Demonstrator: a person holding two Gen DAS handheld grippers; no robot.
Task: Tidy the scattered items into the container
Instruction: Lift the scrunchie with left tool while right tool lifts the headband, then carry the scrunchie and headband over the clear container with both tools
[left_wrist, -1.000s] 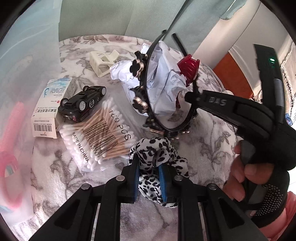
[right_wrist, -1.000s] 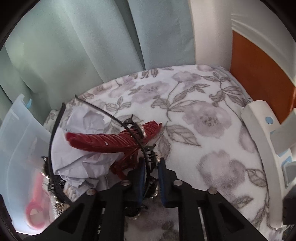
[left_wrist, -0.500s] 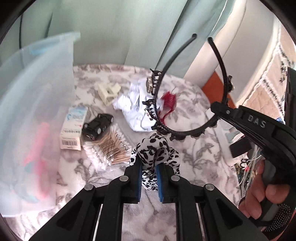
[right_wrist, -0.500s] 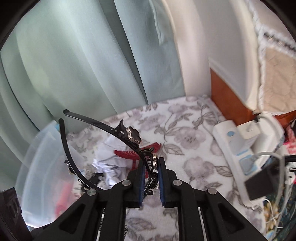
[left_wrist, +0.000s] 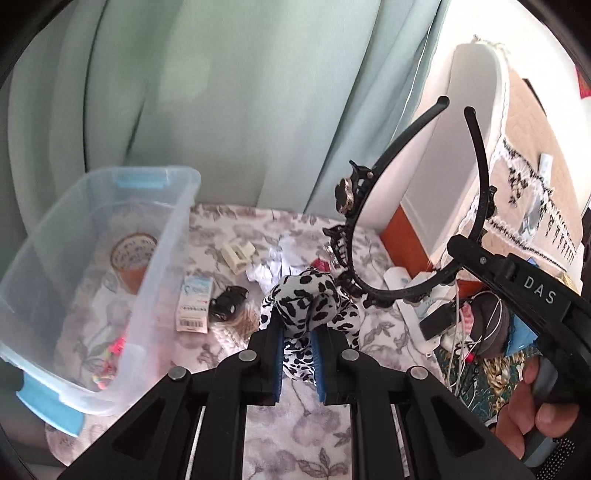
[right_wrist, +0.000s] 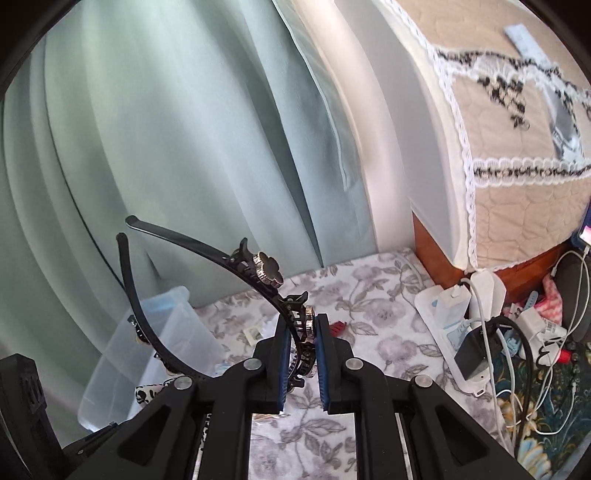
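My left gripper (left_wrist: 297, 343) is shut on a leopard-print scrunchie (left_wrist: 308, 295), held high above the floral cloth (left_wrist: 295, 424). My right gripper (right_wrist: 301, 336) is shut on a black headband (right_wrist: 207, 243) with round ornaments; the same black headband (left_wrist: 480, 177) shows at the right of the left wrist view. The clear plastic container (left_wrist: 110, 258) with blue latches stands at the left, holding a tape roll (left_wrist: 133, 254) and pink things. On the cloth lie a small box (left_wrist: 194, 308), a black toy car (left_wrist: 229, 301), a cream hair claw (left_wrist: 238, 254), crumpled white paper (left_wrist: 273, 266) and a red hair claw (right_wrist: 337, 326).
A pale green curtain (left_wrist: 221, 103) hangs behind the cloth. At the right stand a white power strip with chargers and cables (right_wrist: 465, 332) and a lace-covered cabinet (right_wrist: 498, 122). A person's hand (left_wrist: 532, 417) holds the right gripper's handle.
Both grippers have risen well above the cloth, carrying the scrunchie and the headband. The container has come fully into view at the left, and the items on the cloth look smaller.
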